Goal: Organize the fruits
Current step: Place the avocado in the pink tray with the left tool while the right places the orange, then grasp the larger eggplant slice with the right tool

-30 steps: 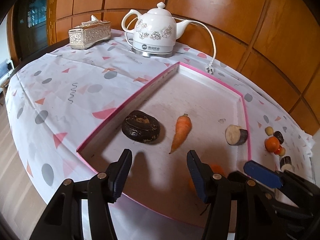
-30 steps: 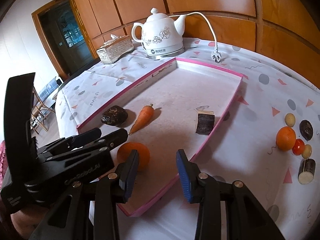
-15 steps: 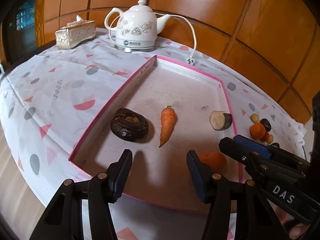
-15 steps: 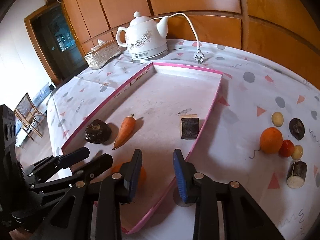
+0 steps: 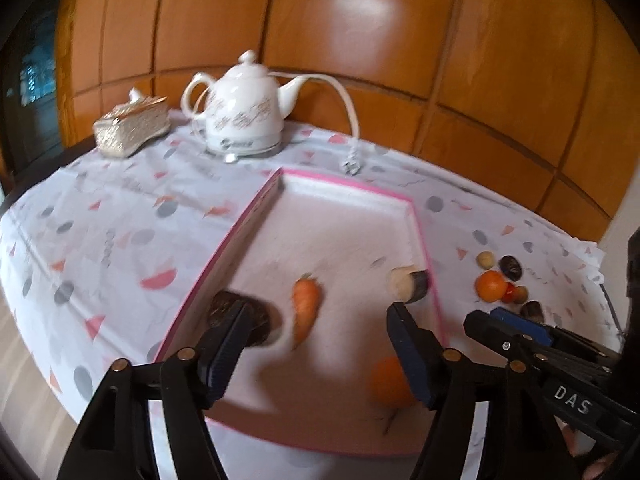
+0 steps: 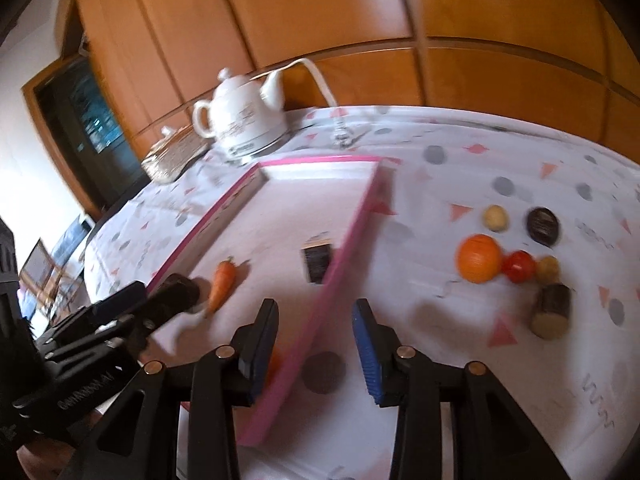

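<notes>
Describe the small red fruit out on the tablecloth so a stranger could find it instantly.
Start at the pink-rimmed tray and look to its right, at the loose cluster on the patterned tablecloth. The small red fruit sits beside the orange. It is the only red piece there.

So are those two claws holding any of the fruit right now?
No. The left claw and the right claw are both open with nothing between their fingers; the orange lies loose in the pink tray.
</notes>
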Demonstrator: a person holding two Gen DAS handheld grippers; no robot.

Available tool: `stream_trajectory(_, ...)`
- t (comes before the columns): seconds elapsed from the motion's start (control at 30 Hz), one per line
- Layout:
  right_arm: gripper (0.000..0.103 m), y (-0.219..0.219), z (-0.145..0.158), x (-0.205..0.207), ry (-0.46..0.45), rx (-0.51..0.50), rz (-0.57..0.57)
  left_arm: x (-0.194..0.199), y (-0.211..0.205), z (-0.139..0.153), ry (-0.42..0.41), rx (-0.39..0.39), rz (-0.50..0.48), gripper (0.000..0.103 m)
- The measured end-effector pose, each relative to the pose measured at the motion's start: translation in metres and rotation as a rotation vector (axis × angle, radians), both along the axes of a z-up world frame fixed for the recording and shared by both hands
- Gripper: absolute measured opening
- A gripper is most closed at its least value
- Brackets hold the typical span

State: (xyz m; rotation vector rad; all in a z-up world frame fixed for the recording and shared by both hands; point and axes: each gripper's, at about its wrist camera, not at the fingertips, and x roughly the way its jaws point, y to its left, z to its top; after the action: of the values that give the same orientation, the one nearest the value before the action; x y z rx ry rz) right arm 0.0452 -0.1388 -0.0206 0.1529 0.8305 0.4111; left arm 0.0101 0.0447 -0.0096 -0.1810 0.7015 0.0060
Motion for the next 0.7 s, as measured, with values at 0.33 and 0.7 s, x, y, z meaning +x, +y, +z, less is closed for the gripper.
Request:
stream_trajectory(0.33, 0.039, -0.085, -0.006, -0.007, 0.029, 0.025, -0.234, 0.017, -0.041, 0.015, -0.015, 0.001, -0.143, 0.075)
stream_trajectory(0.7, 0.039, -0.138, -0.008, -0.01, 0.032, 0.008, -0.387, 0.036, -0.083, 0.007, 0.031, 0.015, -0.212, 0.077)
